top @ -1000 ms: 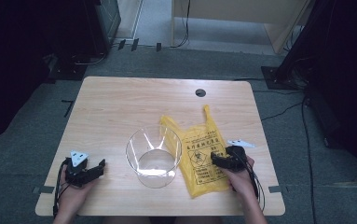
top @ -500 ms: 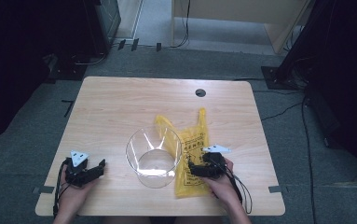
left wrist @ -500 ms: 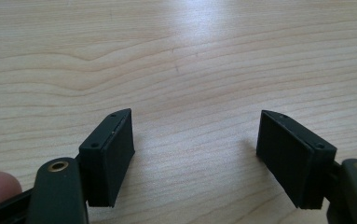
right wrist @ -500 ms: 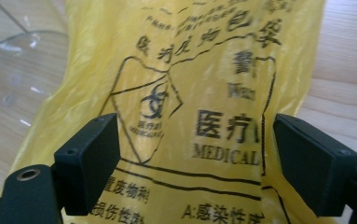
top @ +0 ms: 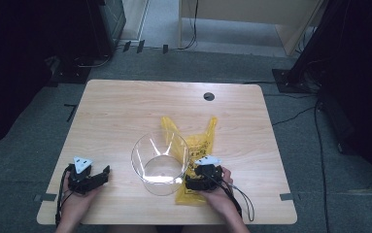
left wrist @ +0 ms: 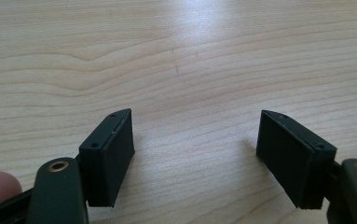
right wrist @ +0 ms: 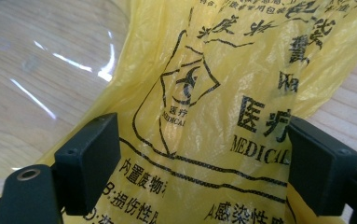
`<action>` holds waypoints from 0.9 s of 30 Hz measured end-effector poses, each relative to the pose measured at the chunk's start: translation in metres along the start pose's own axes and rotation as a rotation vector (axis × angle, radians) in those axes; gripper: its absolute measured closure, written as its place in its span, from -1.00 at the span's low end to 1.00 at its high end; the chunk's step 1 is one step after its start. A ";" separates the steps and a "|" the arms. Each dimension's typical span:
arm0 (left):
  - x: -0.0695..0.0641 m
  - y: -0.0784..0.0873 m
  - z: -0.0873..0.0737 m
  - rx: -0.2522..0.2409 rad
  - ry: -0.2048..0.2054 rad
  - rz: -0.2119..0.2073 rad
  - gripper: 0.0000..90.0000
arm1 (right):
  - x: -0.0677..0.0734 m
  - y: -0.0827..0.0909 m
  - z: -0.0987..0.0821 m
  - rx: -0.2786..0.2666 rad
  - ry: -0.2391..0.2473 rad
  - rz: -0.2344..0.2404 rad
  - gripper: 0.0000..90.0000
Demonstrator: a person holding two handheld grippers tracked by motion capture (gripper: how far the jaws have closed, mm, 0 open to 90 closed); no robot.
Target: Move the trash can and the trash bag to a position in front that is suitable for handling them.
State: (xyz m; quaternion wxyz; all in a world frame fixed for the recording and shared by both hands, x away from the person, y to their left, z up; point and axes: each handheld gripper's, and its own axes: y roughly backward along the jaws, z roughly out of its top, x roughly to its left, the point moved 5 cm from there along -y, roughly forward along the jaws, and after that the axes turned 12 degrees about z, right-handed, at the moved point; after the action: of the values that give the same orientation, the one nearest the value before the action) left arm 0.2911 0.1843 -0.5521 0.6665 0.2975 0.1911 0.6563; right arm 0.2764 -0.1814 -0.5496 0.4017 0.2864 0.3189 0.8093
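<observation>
A yellow medical waste bag (top: 195, 160) lies flat on the wooden worktop (top: 125, 111), touching a clear bowl (top: 159, 162) at centre. Right hand-held gripper (right wrist: 204, 163) sits over the bag w/ jaws wide apart, not pinching it. Left hand-held gripper (left wrist: 197, 158), near the front-left edge, is open & holds nothing.

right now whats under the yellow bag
The yellow bag lies flat on the wooden table, its left edge tucked behind the clear container. Whatever lies beneath the plastic is covered.
</observation>
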 end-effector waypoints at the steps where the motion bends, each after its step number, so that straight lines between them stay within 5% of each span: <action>1: 0.000 0.000 0.000 0.000 0.000 0.000 -0.40 | 0.002 0.000 -0.001 0.004 0.025 -0.013 -0.48; 2: 0.000 0.000 0.000 0.000 0.000 0.000 -0.40 | 0.002 0.000 -0.001 0.004 0.025 -0.013 -0.48; 7: 0.000 0.000 0.000 0.000 0.000 0.000 -0.40 | 0.007 0.005 -0.003 -0.028 0.056 0.014 0.42; 11: 0.000 0.000 0.000 0.001 0.000 0.000 -0.40 | 0.005 0.007 -0.004 -0.039 0.054 0.026 0.87; 14: 0.000 0.000 0.000 0.000 0.001 0.000 -0.40 | -0.002 0.009 -0.004 -0.053 0.027 0.034 0.96; 20: 0.000 0.000 0.000 0.000 0.000 0.000 -0.40 | -0.018 0.024 0.003 -0.134 -0.027 -0.034 0.97; 27: 0.000 0.000 0.000 0.000 0.000 0.000 -0.40 | -0.030 0.058 0.022 -0.325 -0.050 -0.110 0.97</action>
State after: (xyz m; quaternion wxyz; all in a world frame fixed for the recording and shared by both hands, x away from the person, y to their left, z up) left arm 0.2912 0.1843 -0.5520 0.6664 0.2977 0.1910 0.6564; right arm 0.2802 -0.2273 -0.4987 0.4941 0.2200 0.1889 0.8196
